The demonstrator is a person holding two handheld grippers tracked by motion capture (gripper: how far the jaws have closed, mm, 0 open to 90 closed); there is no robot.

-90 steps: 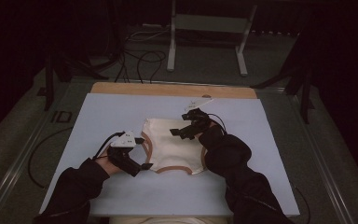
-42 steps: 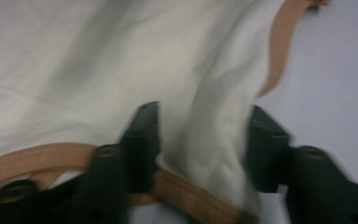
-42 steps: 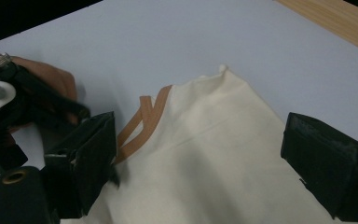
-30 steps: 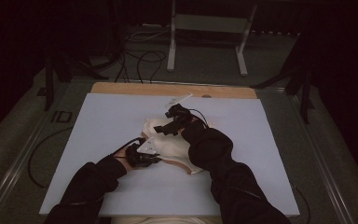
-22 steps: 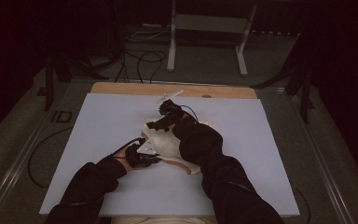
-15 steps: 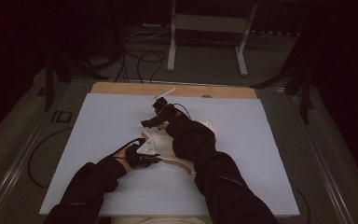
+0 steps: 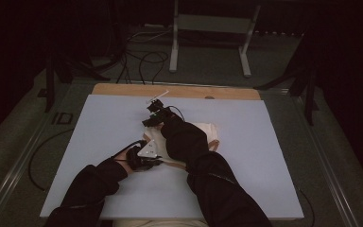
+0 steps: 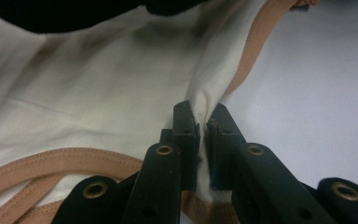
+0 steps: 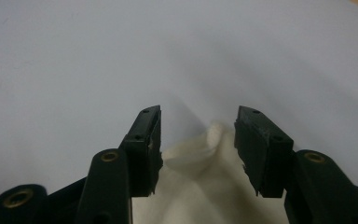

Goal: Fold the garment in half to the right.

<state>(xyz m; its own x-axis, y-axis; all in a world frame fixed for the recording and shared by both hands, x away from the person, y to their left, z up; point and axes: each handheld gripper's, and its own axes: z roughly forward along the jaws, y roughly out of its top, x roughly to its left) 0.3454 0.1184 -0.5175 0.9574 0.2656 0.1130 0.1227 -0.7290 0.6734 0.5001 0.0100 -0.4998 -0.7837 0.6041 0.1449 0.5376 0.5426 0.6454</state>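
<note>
Cream garment lay mid-worktop under the person's right sleeve. Left tool was clamped on a fold of fabric at the tan-trimmed near edge. Right tool was at the far corner, jaws apart and just closing, with a cloth tip between them, not yet pinched. Step looked like grabbing the second corner; next probably called for closing fully, then lifting or folding.
</note>
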